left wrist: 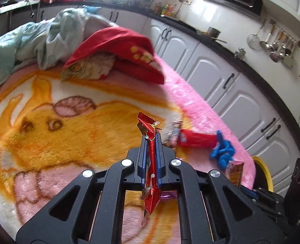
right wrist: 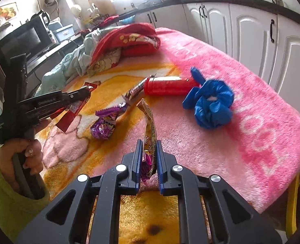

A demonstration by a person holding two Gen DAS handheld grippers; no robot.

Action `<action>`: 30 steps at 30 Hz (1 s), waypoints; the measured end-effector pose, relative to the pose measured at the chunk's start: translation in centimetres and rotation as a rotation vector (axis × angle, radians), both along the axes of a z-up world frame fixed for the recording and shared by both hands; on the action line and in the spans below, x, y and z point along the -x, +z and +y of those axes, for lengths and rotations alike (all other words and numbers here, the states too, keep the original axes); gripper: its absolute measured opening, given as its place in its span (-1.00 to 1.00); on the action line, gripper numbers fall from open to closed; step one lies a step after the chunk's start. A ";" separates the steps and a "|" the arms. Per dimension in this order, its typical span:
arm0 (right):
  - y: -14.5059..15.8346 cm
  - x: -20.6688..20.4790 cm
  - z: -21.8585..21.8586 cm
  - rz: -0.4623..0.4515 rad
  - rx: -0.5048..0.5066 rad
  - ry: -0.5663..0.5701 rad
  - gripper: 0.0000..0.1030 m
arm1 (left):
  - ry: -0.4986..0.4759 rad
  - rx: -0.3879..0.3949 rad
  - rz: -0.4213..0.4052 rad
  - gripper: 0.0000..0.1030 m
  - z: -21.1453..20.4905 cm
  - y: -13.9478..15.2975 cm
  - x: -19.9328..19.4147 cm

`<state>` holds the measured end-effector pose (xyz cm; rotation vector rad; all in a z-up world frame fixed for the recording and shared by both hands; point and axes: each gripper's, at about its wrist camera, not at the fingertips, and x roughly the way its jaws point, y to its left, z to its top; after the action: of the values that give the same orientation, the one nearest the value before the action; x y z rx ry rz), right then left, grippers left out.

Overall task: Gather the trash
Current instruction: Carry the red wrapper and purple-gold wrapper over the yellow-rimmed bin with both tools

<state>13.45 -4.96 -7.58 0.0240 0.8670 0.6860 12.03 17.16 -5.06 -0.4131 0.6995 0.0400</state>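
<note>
Left gripper (left wrist: pixel 151 140) squeezed right down on a shiny red foil wrapper (left wrist: pixel 150 162), blue-edged fingers (left wrist: pixel 143 152) pinching it flat, crinkled ends poking out past the tips and hanging below. Same grip visible from the right wrist view, wrapper held up off the fluffy pink and orange blanket (right wrist: pixel 241 122), hand (right wrist: pixel 28 152) in a lime green sleeve (right wrist: pixel 1 193) round the handle.

Right gripper (right wrist: pixel 147 154) nearly closed on a long crumpled beige and purple printed wrapper (right wrist: pixel 150 134), pads pressing both sides, top end sticking up past the fingertips.

On the blanket: crumpled purple foil wrapper (right wrist: pixel 105 124), red tube-shaped packet (right wrist: pixel 166 86) just past it, scrunched blue plastic glove (right wrist: pixel 210 103) touching the tube's end. Heap of red and pale green cloth (right wrist: pixel 125 40) at the far end.
</note>
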 end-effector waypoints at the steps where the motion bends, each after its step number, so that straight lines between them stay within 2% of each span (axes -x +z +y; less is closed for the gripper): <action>1: 0.2 0.0 -0.2 -0.006 -0.003 -0.002 -0.76 | -0.011 -0.003 -0.011 -0.94 -0.6 0.4 0.1; 13: 3.3 -0.1 -5.7 -0.067 -0.029 -0.074 -0.76 | -0.137 -0.020 -0.088 -0.94 -6.9 2.9 1.0; 30: 5.7 0.0 -14.4 -0.139 -0.035 -0.232 -0.76 | -0.278 -0.033 -0.118 -0.94 -14.4 3.6 1.0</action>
<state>13.48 -19.40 -1.86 0.1052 0.7059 0.4794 11.03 2.79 -1.43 -0.2811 0.6332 -0.2335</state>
